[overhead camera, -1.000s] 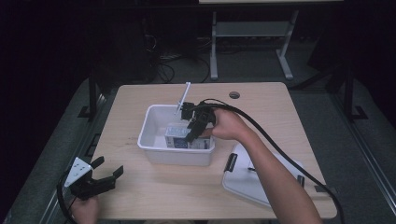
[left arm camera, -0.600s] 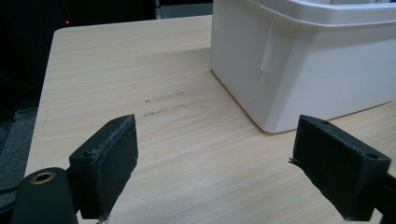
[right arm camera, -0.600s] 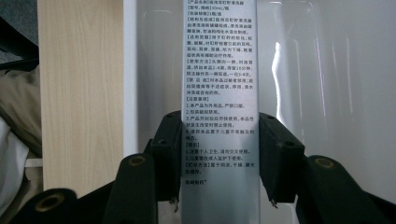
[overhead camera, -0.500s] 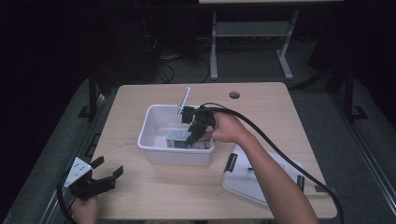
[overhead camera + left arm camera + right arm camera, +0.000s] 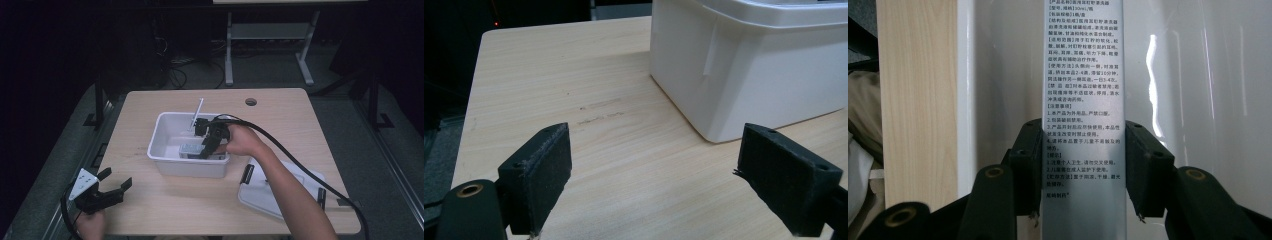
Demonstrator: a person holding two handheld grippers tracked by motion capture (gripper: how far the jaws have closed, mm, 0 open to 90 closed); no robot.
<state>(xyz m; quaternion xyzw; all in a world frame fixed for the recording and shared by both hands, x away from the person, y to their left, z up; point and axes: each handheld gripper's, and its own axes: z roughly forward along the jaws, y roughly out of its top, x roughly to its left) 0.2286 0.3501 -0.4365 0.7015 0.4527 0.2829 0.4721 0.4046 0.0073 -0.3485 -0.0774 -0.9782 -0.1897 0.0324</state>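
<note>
your right gripper (image 5: 207,145) has dipped lower into the tub (image 5: 165,131) and now pinches the box (image 5: 1083,100), ready to lift; left gripper (image 5: 107,187) stays spread.

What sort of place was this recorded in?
Probably a lab or workshop recording station: a light wooden table with a cable hole, loose cables on the dark floor, and a metal-framed bench behind.

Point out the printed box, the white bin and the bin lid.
printed box (image 5: 1082,100), right gripper view, its text-covered face.
white bin (image 5: 165,125), high view, far-left rim.
bin lid (image 5: 265,192), high view, its flat top.
</note>
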